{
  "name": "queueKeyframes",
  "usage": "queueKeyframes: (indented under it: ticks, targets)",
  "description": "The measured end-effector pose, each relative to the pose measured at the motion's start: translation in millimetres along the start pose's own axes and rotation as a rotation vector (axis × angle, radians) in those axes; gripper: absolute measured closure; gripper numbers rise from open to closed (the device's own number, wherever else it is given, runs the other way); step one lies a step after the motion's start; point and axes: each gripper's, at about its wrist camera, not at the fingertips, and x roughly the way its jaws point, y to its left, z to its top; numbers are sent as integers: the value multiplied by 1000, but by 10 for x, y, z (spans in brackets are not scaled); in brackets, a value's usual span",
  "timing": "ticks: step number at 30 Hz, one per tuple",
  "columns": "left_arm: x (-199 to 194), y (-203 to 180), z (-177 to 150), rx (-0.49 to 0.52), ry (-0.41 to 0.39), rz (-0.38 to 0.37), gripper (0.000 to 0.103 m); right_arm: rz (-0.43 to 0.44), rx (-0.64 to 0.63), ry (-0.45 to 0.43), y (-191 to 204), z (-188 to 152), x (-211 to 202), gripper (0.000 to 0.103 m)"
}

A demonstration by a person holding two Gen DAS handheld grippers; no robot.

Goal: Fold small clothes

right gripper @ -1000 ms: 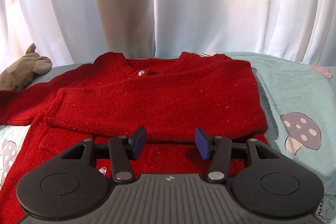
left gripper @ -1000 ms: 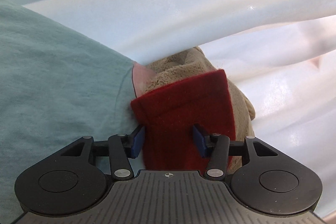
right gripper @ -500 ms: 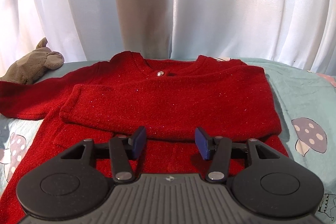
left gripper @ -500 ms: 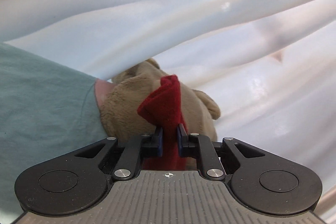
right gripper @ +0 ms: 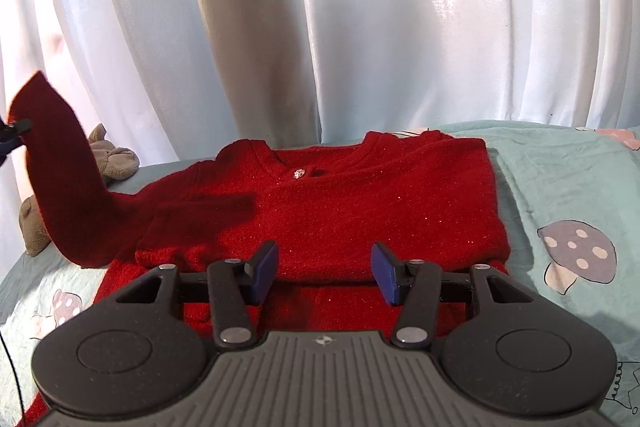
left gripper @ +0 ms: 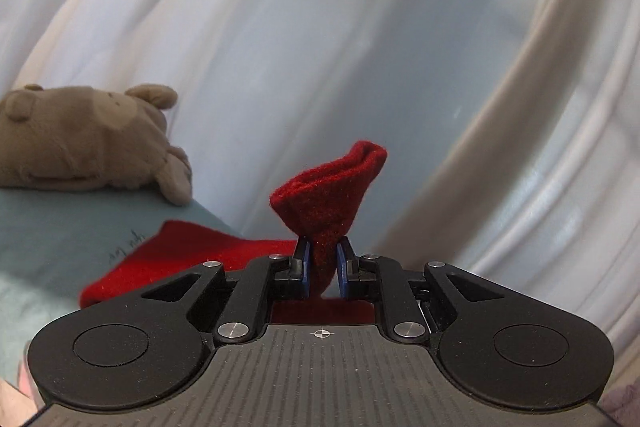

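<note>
Sweater [right gripper: 352, 211] in red lies flat on the mushroom-print sheet [right gripper: 568, 187] in front of the white curtain [right gripper: 360, 27], its right sleeve already folded across the chest. We see our left gripper [left gripper: 322, 267] clamped tight on the cuff of the left sleeve [right gripper: 60, 179], which it holds lifted off the bed, with a plush toy [left gripper: 88, 143] lying near it by the curtain. Our right gripper [right gripper: 324, 271] hangs just above the sweater's lower half, fingers spread wide and holding nothing.
</note>
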Motion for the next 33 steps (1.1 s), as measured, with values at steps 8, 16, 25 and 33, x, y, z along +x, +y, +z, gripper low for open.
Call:
queueKeyframes:
  ticks: [8, 16, 25, 33]
  targets:
    - [202, -162, -853, 80, 347, 40, 63, 58, 39, 59, -160, 5, 108, 52]
    - [-166, 125, -787, 157, 331, 228, 50, 294, 136, 191, 96, 170, 725, 52]
    - [-199, 536, -769, 42, 381, 292, 51, 453, 302, 384, 532, 220, 1752, 52]
    - [-104, 637, -604, 56, 371, 315, 53, 424, 194, 284, 728, 317, 1704, 93]
